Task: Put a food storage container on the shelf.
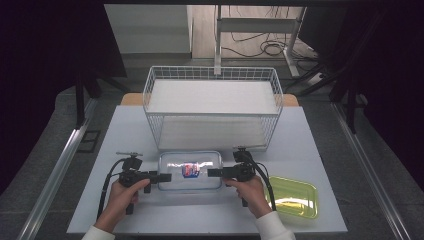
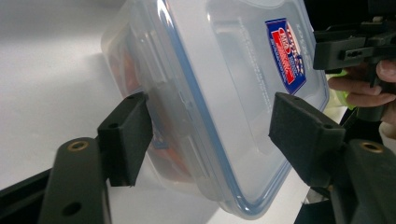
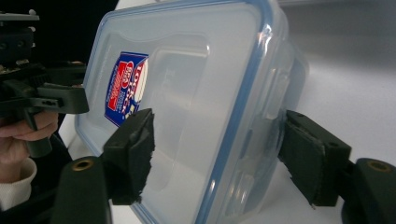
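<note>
Clear plastic lidded food container (image 1: 190, 170) near the desk's (image 1: 125, 125) front edge, flanked end to end: left claw (image 1: 165, 177) and right claw (image 1: 214, 173) spread around its short ends (pads apparently not yet pressing), poised for a level two-handed lift.

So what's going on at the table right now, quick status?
Left gripper and right gripper at opposite ends of the clear lidded container, jaws straddling its edges. Container flat on table. Wire basket behind, green tray right; nothing blocking.
</note>
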{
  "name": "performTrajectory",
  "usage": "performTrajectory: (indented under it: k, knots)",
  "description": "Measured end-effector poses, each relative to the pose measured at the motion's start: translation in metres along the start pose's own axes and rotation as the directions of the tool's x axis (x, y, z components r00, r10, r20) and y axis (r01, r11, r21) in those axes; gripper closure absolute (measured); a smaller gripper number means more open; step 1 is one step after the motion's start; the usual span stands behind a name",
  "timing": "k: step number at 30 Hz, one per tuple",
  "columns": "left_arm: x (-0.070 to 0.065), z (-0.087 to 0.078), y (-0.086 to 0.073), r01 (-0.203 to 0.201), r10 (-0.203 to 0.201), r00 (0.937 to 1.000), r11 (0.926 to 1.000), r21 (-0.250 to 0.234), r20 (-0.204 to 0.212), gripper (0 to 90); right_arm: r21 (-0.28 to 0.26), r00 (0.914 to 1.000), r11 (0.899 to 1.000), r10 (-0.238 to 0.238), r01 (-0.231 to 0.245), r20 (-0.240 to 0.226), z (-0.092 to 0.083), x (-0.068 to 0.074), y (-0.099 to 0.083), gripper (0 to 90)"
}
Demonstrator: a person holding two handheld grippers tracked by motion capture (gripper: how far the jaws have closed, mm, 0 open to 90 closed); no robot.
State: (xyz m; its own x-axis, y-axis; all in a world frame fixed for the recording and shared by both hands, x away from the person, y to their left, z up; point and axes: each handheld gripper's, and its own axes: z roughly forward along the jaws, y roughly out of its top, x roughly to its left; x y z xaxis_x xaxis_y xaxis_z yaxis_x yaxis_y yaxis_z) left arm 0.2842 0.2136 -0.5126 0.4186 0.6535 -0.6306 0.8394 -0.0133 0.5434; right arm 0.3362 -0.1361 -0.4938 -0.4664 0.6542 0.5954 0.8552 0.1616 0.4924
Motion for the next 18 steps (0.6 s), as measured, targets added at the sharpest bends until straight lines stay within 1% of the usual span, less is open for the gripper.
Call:
performTrajectory:
  k: [3,5,7,8,10,12,15,18]
  knots:
    - [-0.006,-0.004,-0.004,-0.039,0.039,0.9991,0.9992,-0.004,-0.018,34.0,-0.025,0.9996,0.999,-0.024,0.024,-0.016,-0.006,0.000,-0.006,36.0]
    - [-0.010,-0.007,-0.007,-0.070,0.070,0.9970,0.9975,-0.003,-0.033,35.1,-0.038,0.9987,0.999,-0.035,0.034,-0.036,-0.010,-0.001,-0.009,39.1]
    - [-0.012,-0.009,-0.009,-0.086,0.085,0.9956,0.9963,-0.004,-0.038,36.8,-0.044,0.9977,0.998,-0.049,0.047,-0.047,-0.013,-0.001,-0.012,40.6]
    - [-0.012,-0.010,-0.010,-0.088,0.088,0.9955,0.9961,-0.008,-0.035,37.8,-0.046,0.9969,0.997,-0.065,0.063,-0.044,-0.014,0.000,-0.013,40.9]
    - [-0.011,-0.013,-0.013,-0.077,0.077,0.9969,0.9968,-0.021,-0.015,40.9,-0.049,0.9948,0.995,-0.092,0.090,-0.042,-0.016,0.002,-0.016,41.8]
    - [-0.010,-0.014,-0.014,-0.082,0.082,0.9966,0.9962,-0.028,-0.009,42.5,-0.057,0.9936,0.993,-0.102,0.099,-0.049,-0.018,0.002,-0.018,42.8]
    - [-0.013,-0.015,-0.017,-0.104,0.103,0.9944,0.9940,-0.034,-0.021,42.9,-0.061,0.9919,0.992,-0.114,0.111,-0.055,-0.019,0.002,-0.020,43.7]
    - [-0.013,-0.017,-0.020,-0.104,0.104,0.9946,0.9936,-0.043,-0.009,44.9,-0.065,0.9896,0.990,-0.131,0.128,-0.058,-0.022,0.003,-0.023,44.9]
